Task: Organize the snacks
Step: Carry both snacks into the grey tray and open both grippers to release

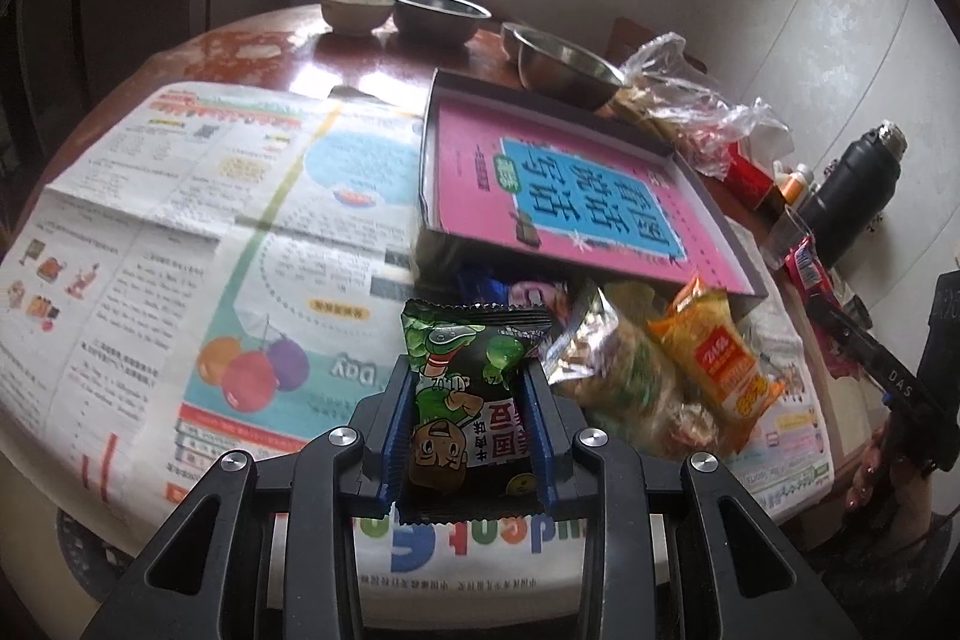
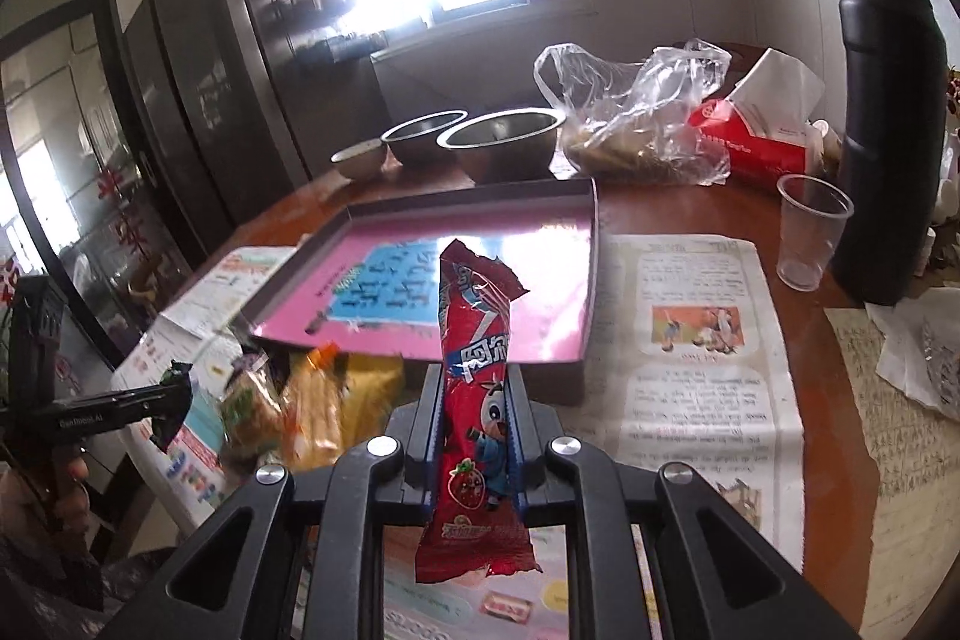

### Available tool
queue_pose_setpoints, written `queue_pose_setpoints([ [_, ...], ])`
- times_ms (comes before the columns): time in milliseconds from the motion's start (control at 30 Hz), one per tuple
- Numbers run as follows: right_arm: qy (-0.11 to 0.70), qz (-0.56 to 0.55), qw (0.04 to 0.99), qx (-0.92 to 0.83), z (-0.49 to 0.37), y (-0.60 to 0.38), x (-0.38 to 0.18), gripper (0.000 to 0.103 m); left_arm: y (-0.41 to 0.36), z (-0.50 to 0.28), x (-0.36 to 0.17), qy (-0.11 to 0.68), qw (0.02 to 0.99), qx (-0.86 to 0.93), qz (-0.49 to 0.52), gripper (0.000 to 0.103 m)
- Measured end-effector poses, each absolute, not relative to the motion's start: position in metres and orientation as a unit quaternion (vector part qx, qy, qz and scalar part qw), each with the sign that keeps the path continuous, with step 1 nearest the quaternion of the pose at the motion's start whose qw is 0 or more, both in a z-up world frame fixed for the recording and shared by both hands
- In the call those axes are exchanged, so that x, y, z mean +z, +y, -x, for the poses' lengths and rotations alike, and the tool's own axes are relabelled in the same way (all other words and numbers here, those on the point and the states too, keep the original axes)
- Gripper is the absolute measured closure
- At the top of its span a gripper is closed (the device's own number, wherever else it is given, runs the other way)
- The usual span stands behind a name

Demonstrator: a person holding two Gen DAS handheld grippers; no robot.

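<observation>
My left gripper (image 1: 469, 370) is shut on a green and black snack packet (image 1: 465, 394) with a cartoon figure, held above the newspaper. My right gripper (image 2: 475, 388) is shut on a long red strawberry snack stick (image 2: 477, 400) that stands upright between its pads. Ahead lies a shallow dark box lid (image 1: 690, 160) with a pink and blue printed bottom (image 2: 594, 244). A heap of loose snacks rests at its near edge: an orange packet (image 1: 714, 358) and a clear-wrapped one (image 1: 618, 370). The right gripper shows at the left view's right edge (image 1: 810, 274), the left one at the right view's left edge (image 2: 174, 400).
Newspaper (image 1: 180, 232) covers the round wooden table (image 2: 690, 208). At the back stand metal bowls (image 2: 504, 136), a small ceramic bowl (image 1: 354, 7) and a plastic bag of food (image 2: 636, 124). To the right are a red tissue box (image 2: 756, 142), a clear cup (image 2: 810, 232) and a black flask (image 2: 888, 118).
</observation>
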State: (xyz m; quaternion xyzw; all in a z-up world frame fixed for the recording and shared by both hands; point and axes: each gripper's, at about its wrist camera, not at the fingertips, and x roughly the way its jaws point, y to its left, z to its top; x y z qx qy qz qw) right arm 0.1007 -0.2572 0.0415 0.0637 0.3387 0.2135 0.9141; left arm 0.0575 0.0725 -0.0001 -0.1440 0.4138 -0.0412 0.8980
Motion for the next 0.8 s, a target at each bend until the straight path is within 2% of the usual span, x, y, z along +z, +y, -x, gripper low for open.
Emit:
queue_pose_setpoints([
  [533, 0.309, -0.077, 0.922, 0.218, -0.131, -0.237, 0.061, 0.085, 0.061, -0.106, 0.031, 0.381, 0.913, -0.059, 0.133, 0.068],
  [800, 0.314, -0.091, 0.92, 0.214, -0.16, -0.233, 0.061, 0.085, 0.055, -0.147, 0.035, 0.389, 0.909, -0.065, 0.134, 0.068],
])
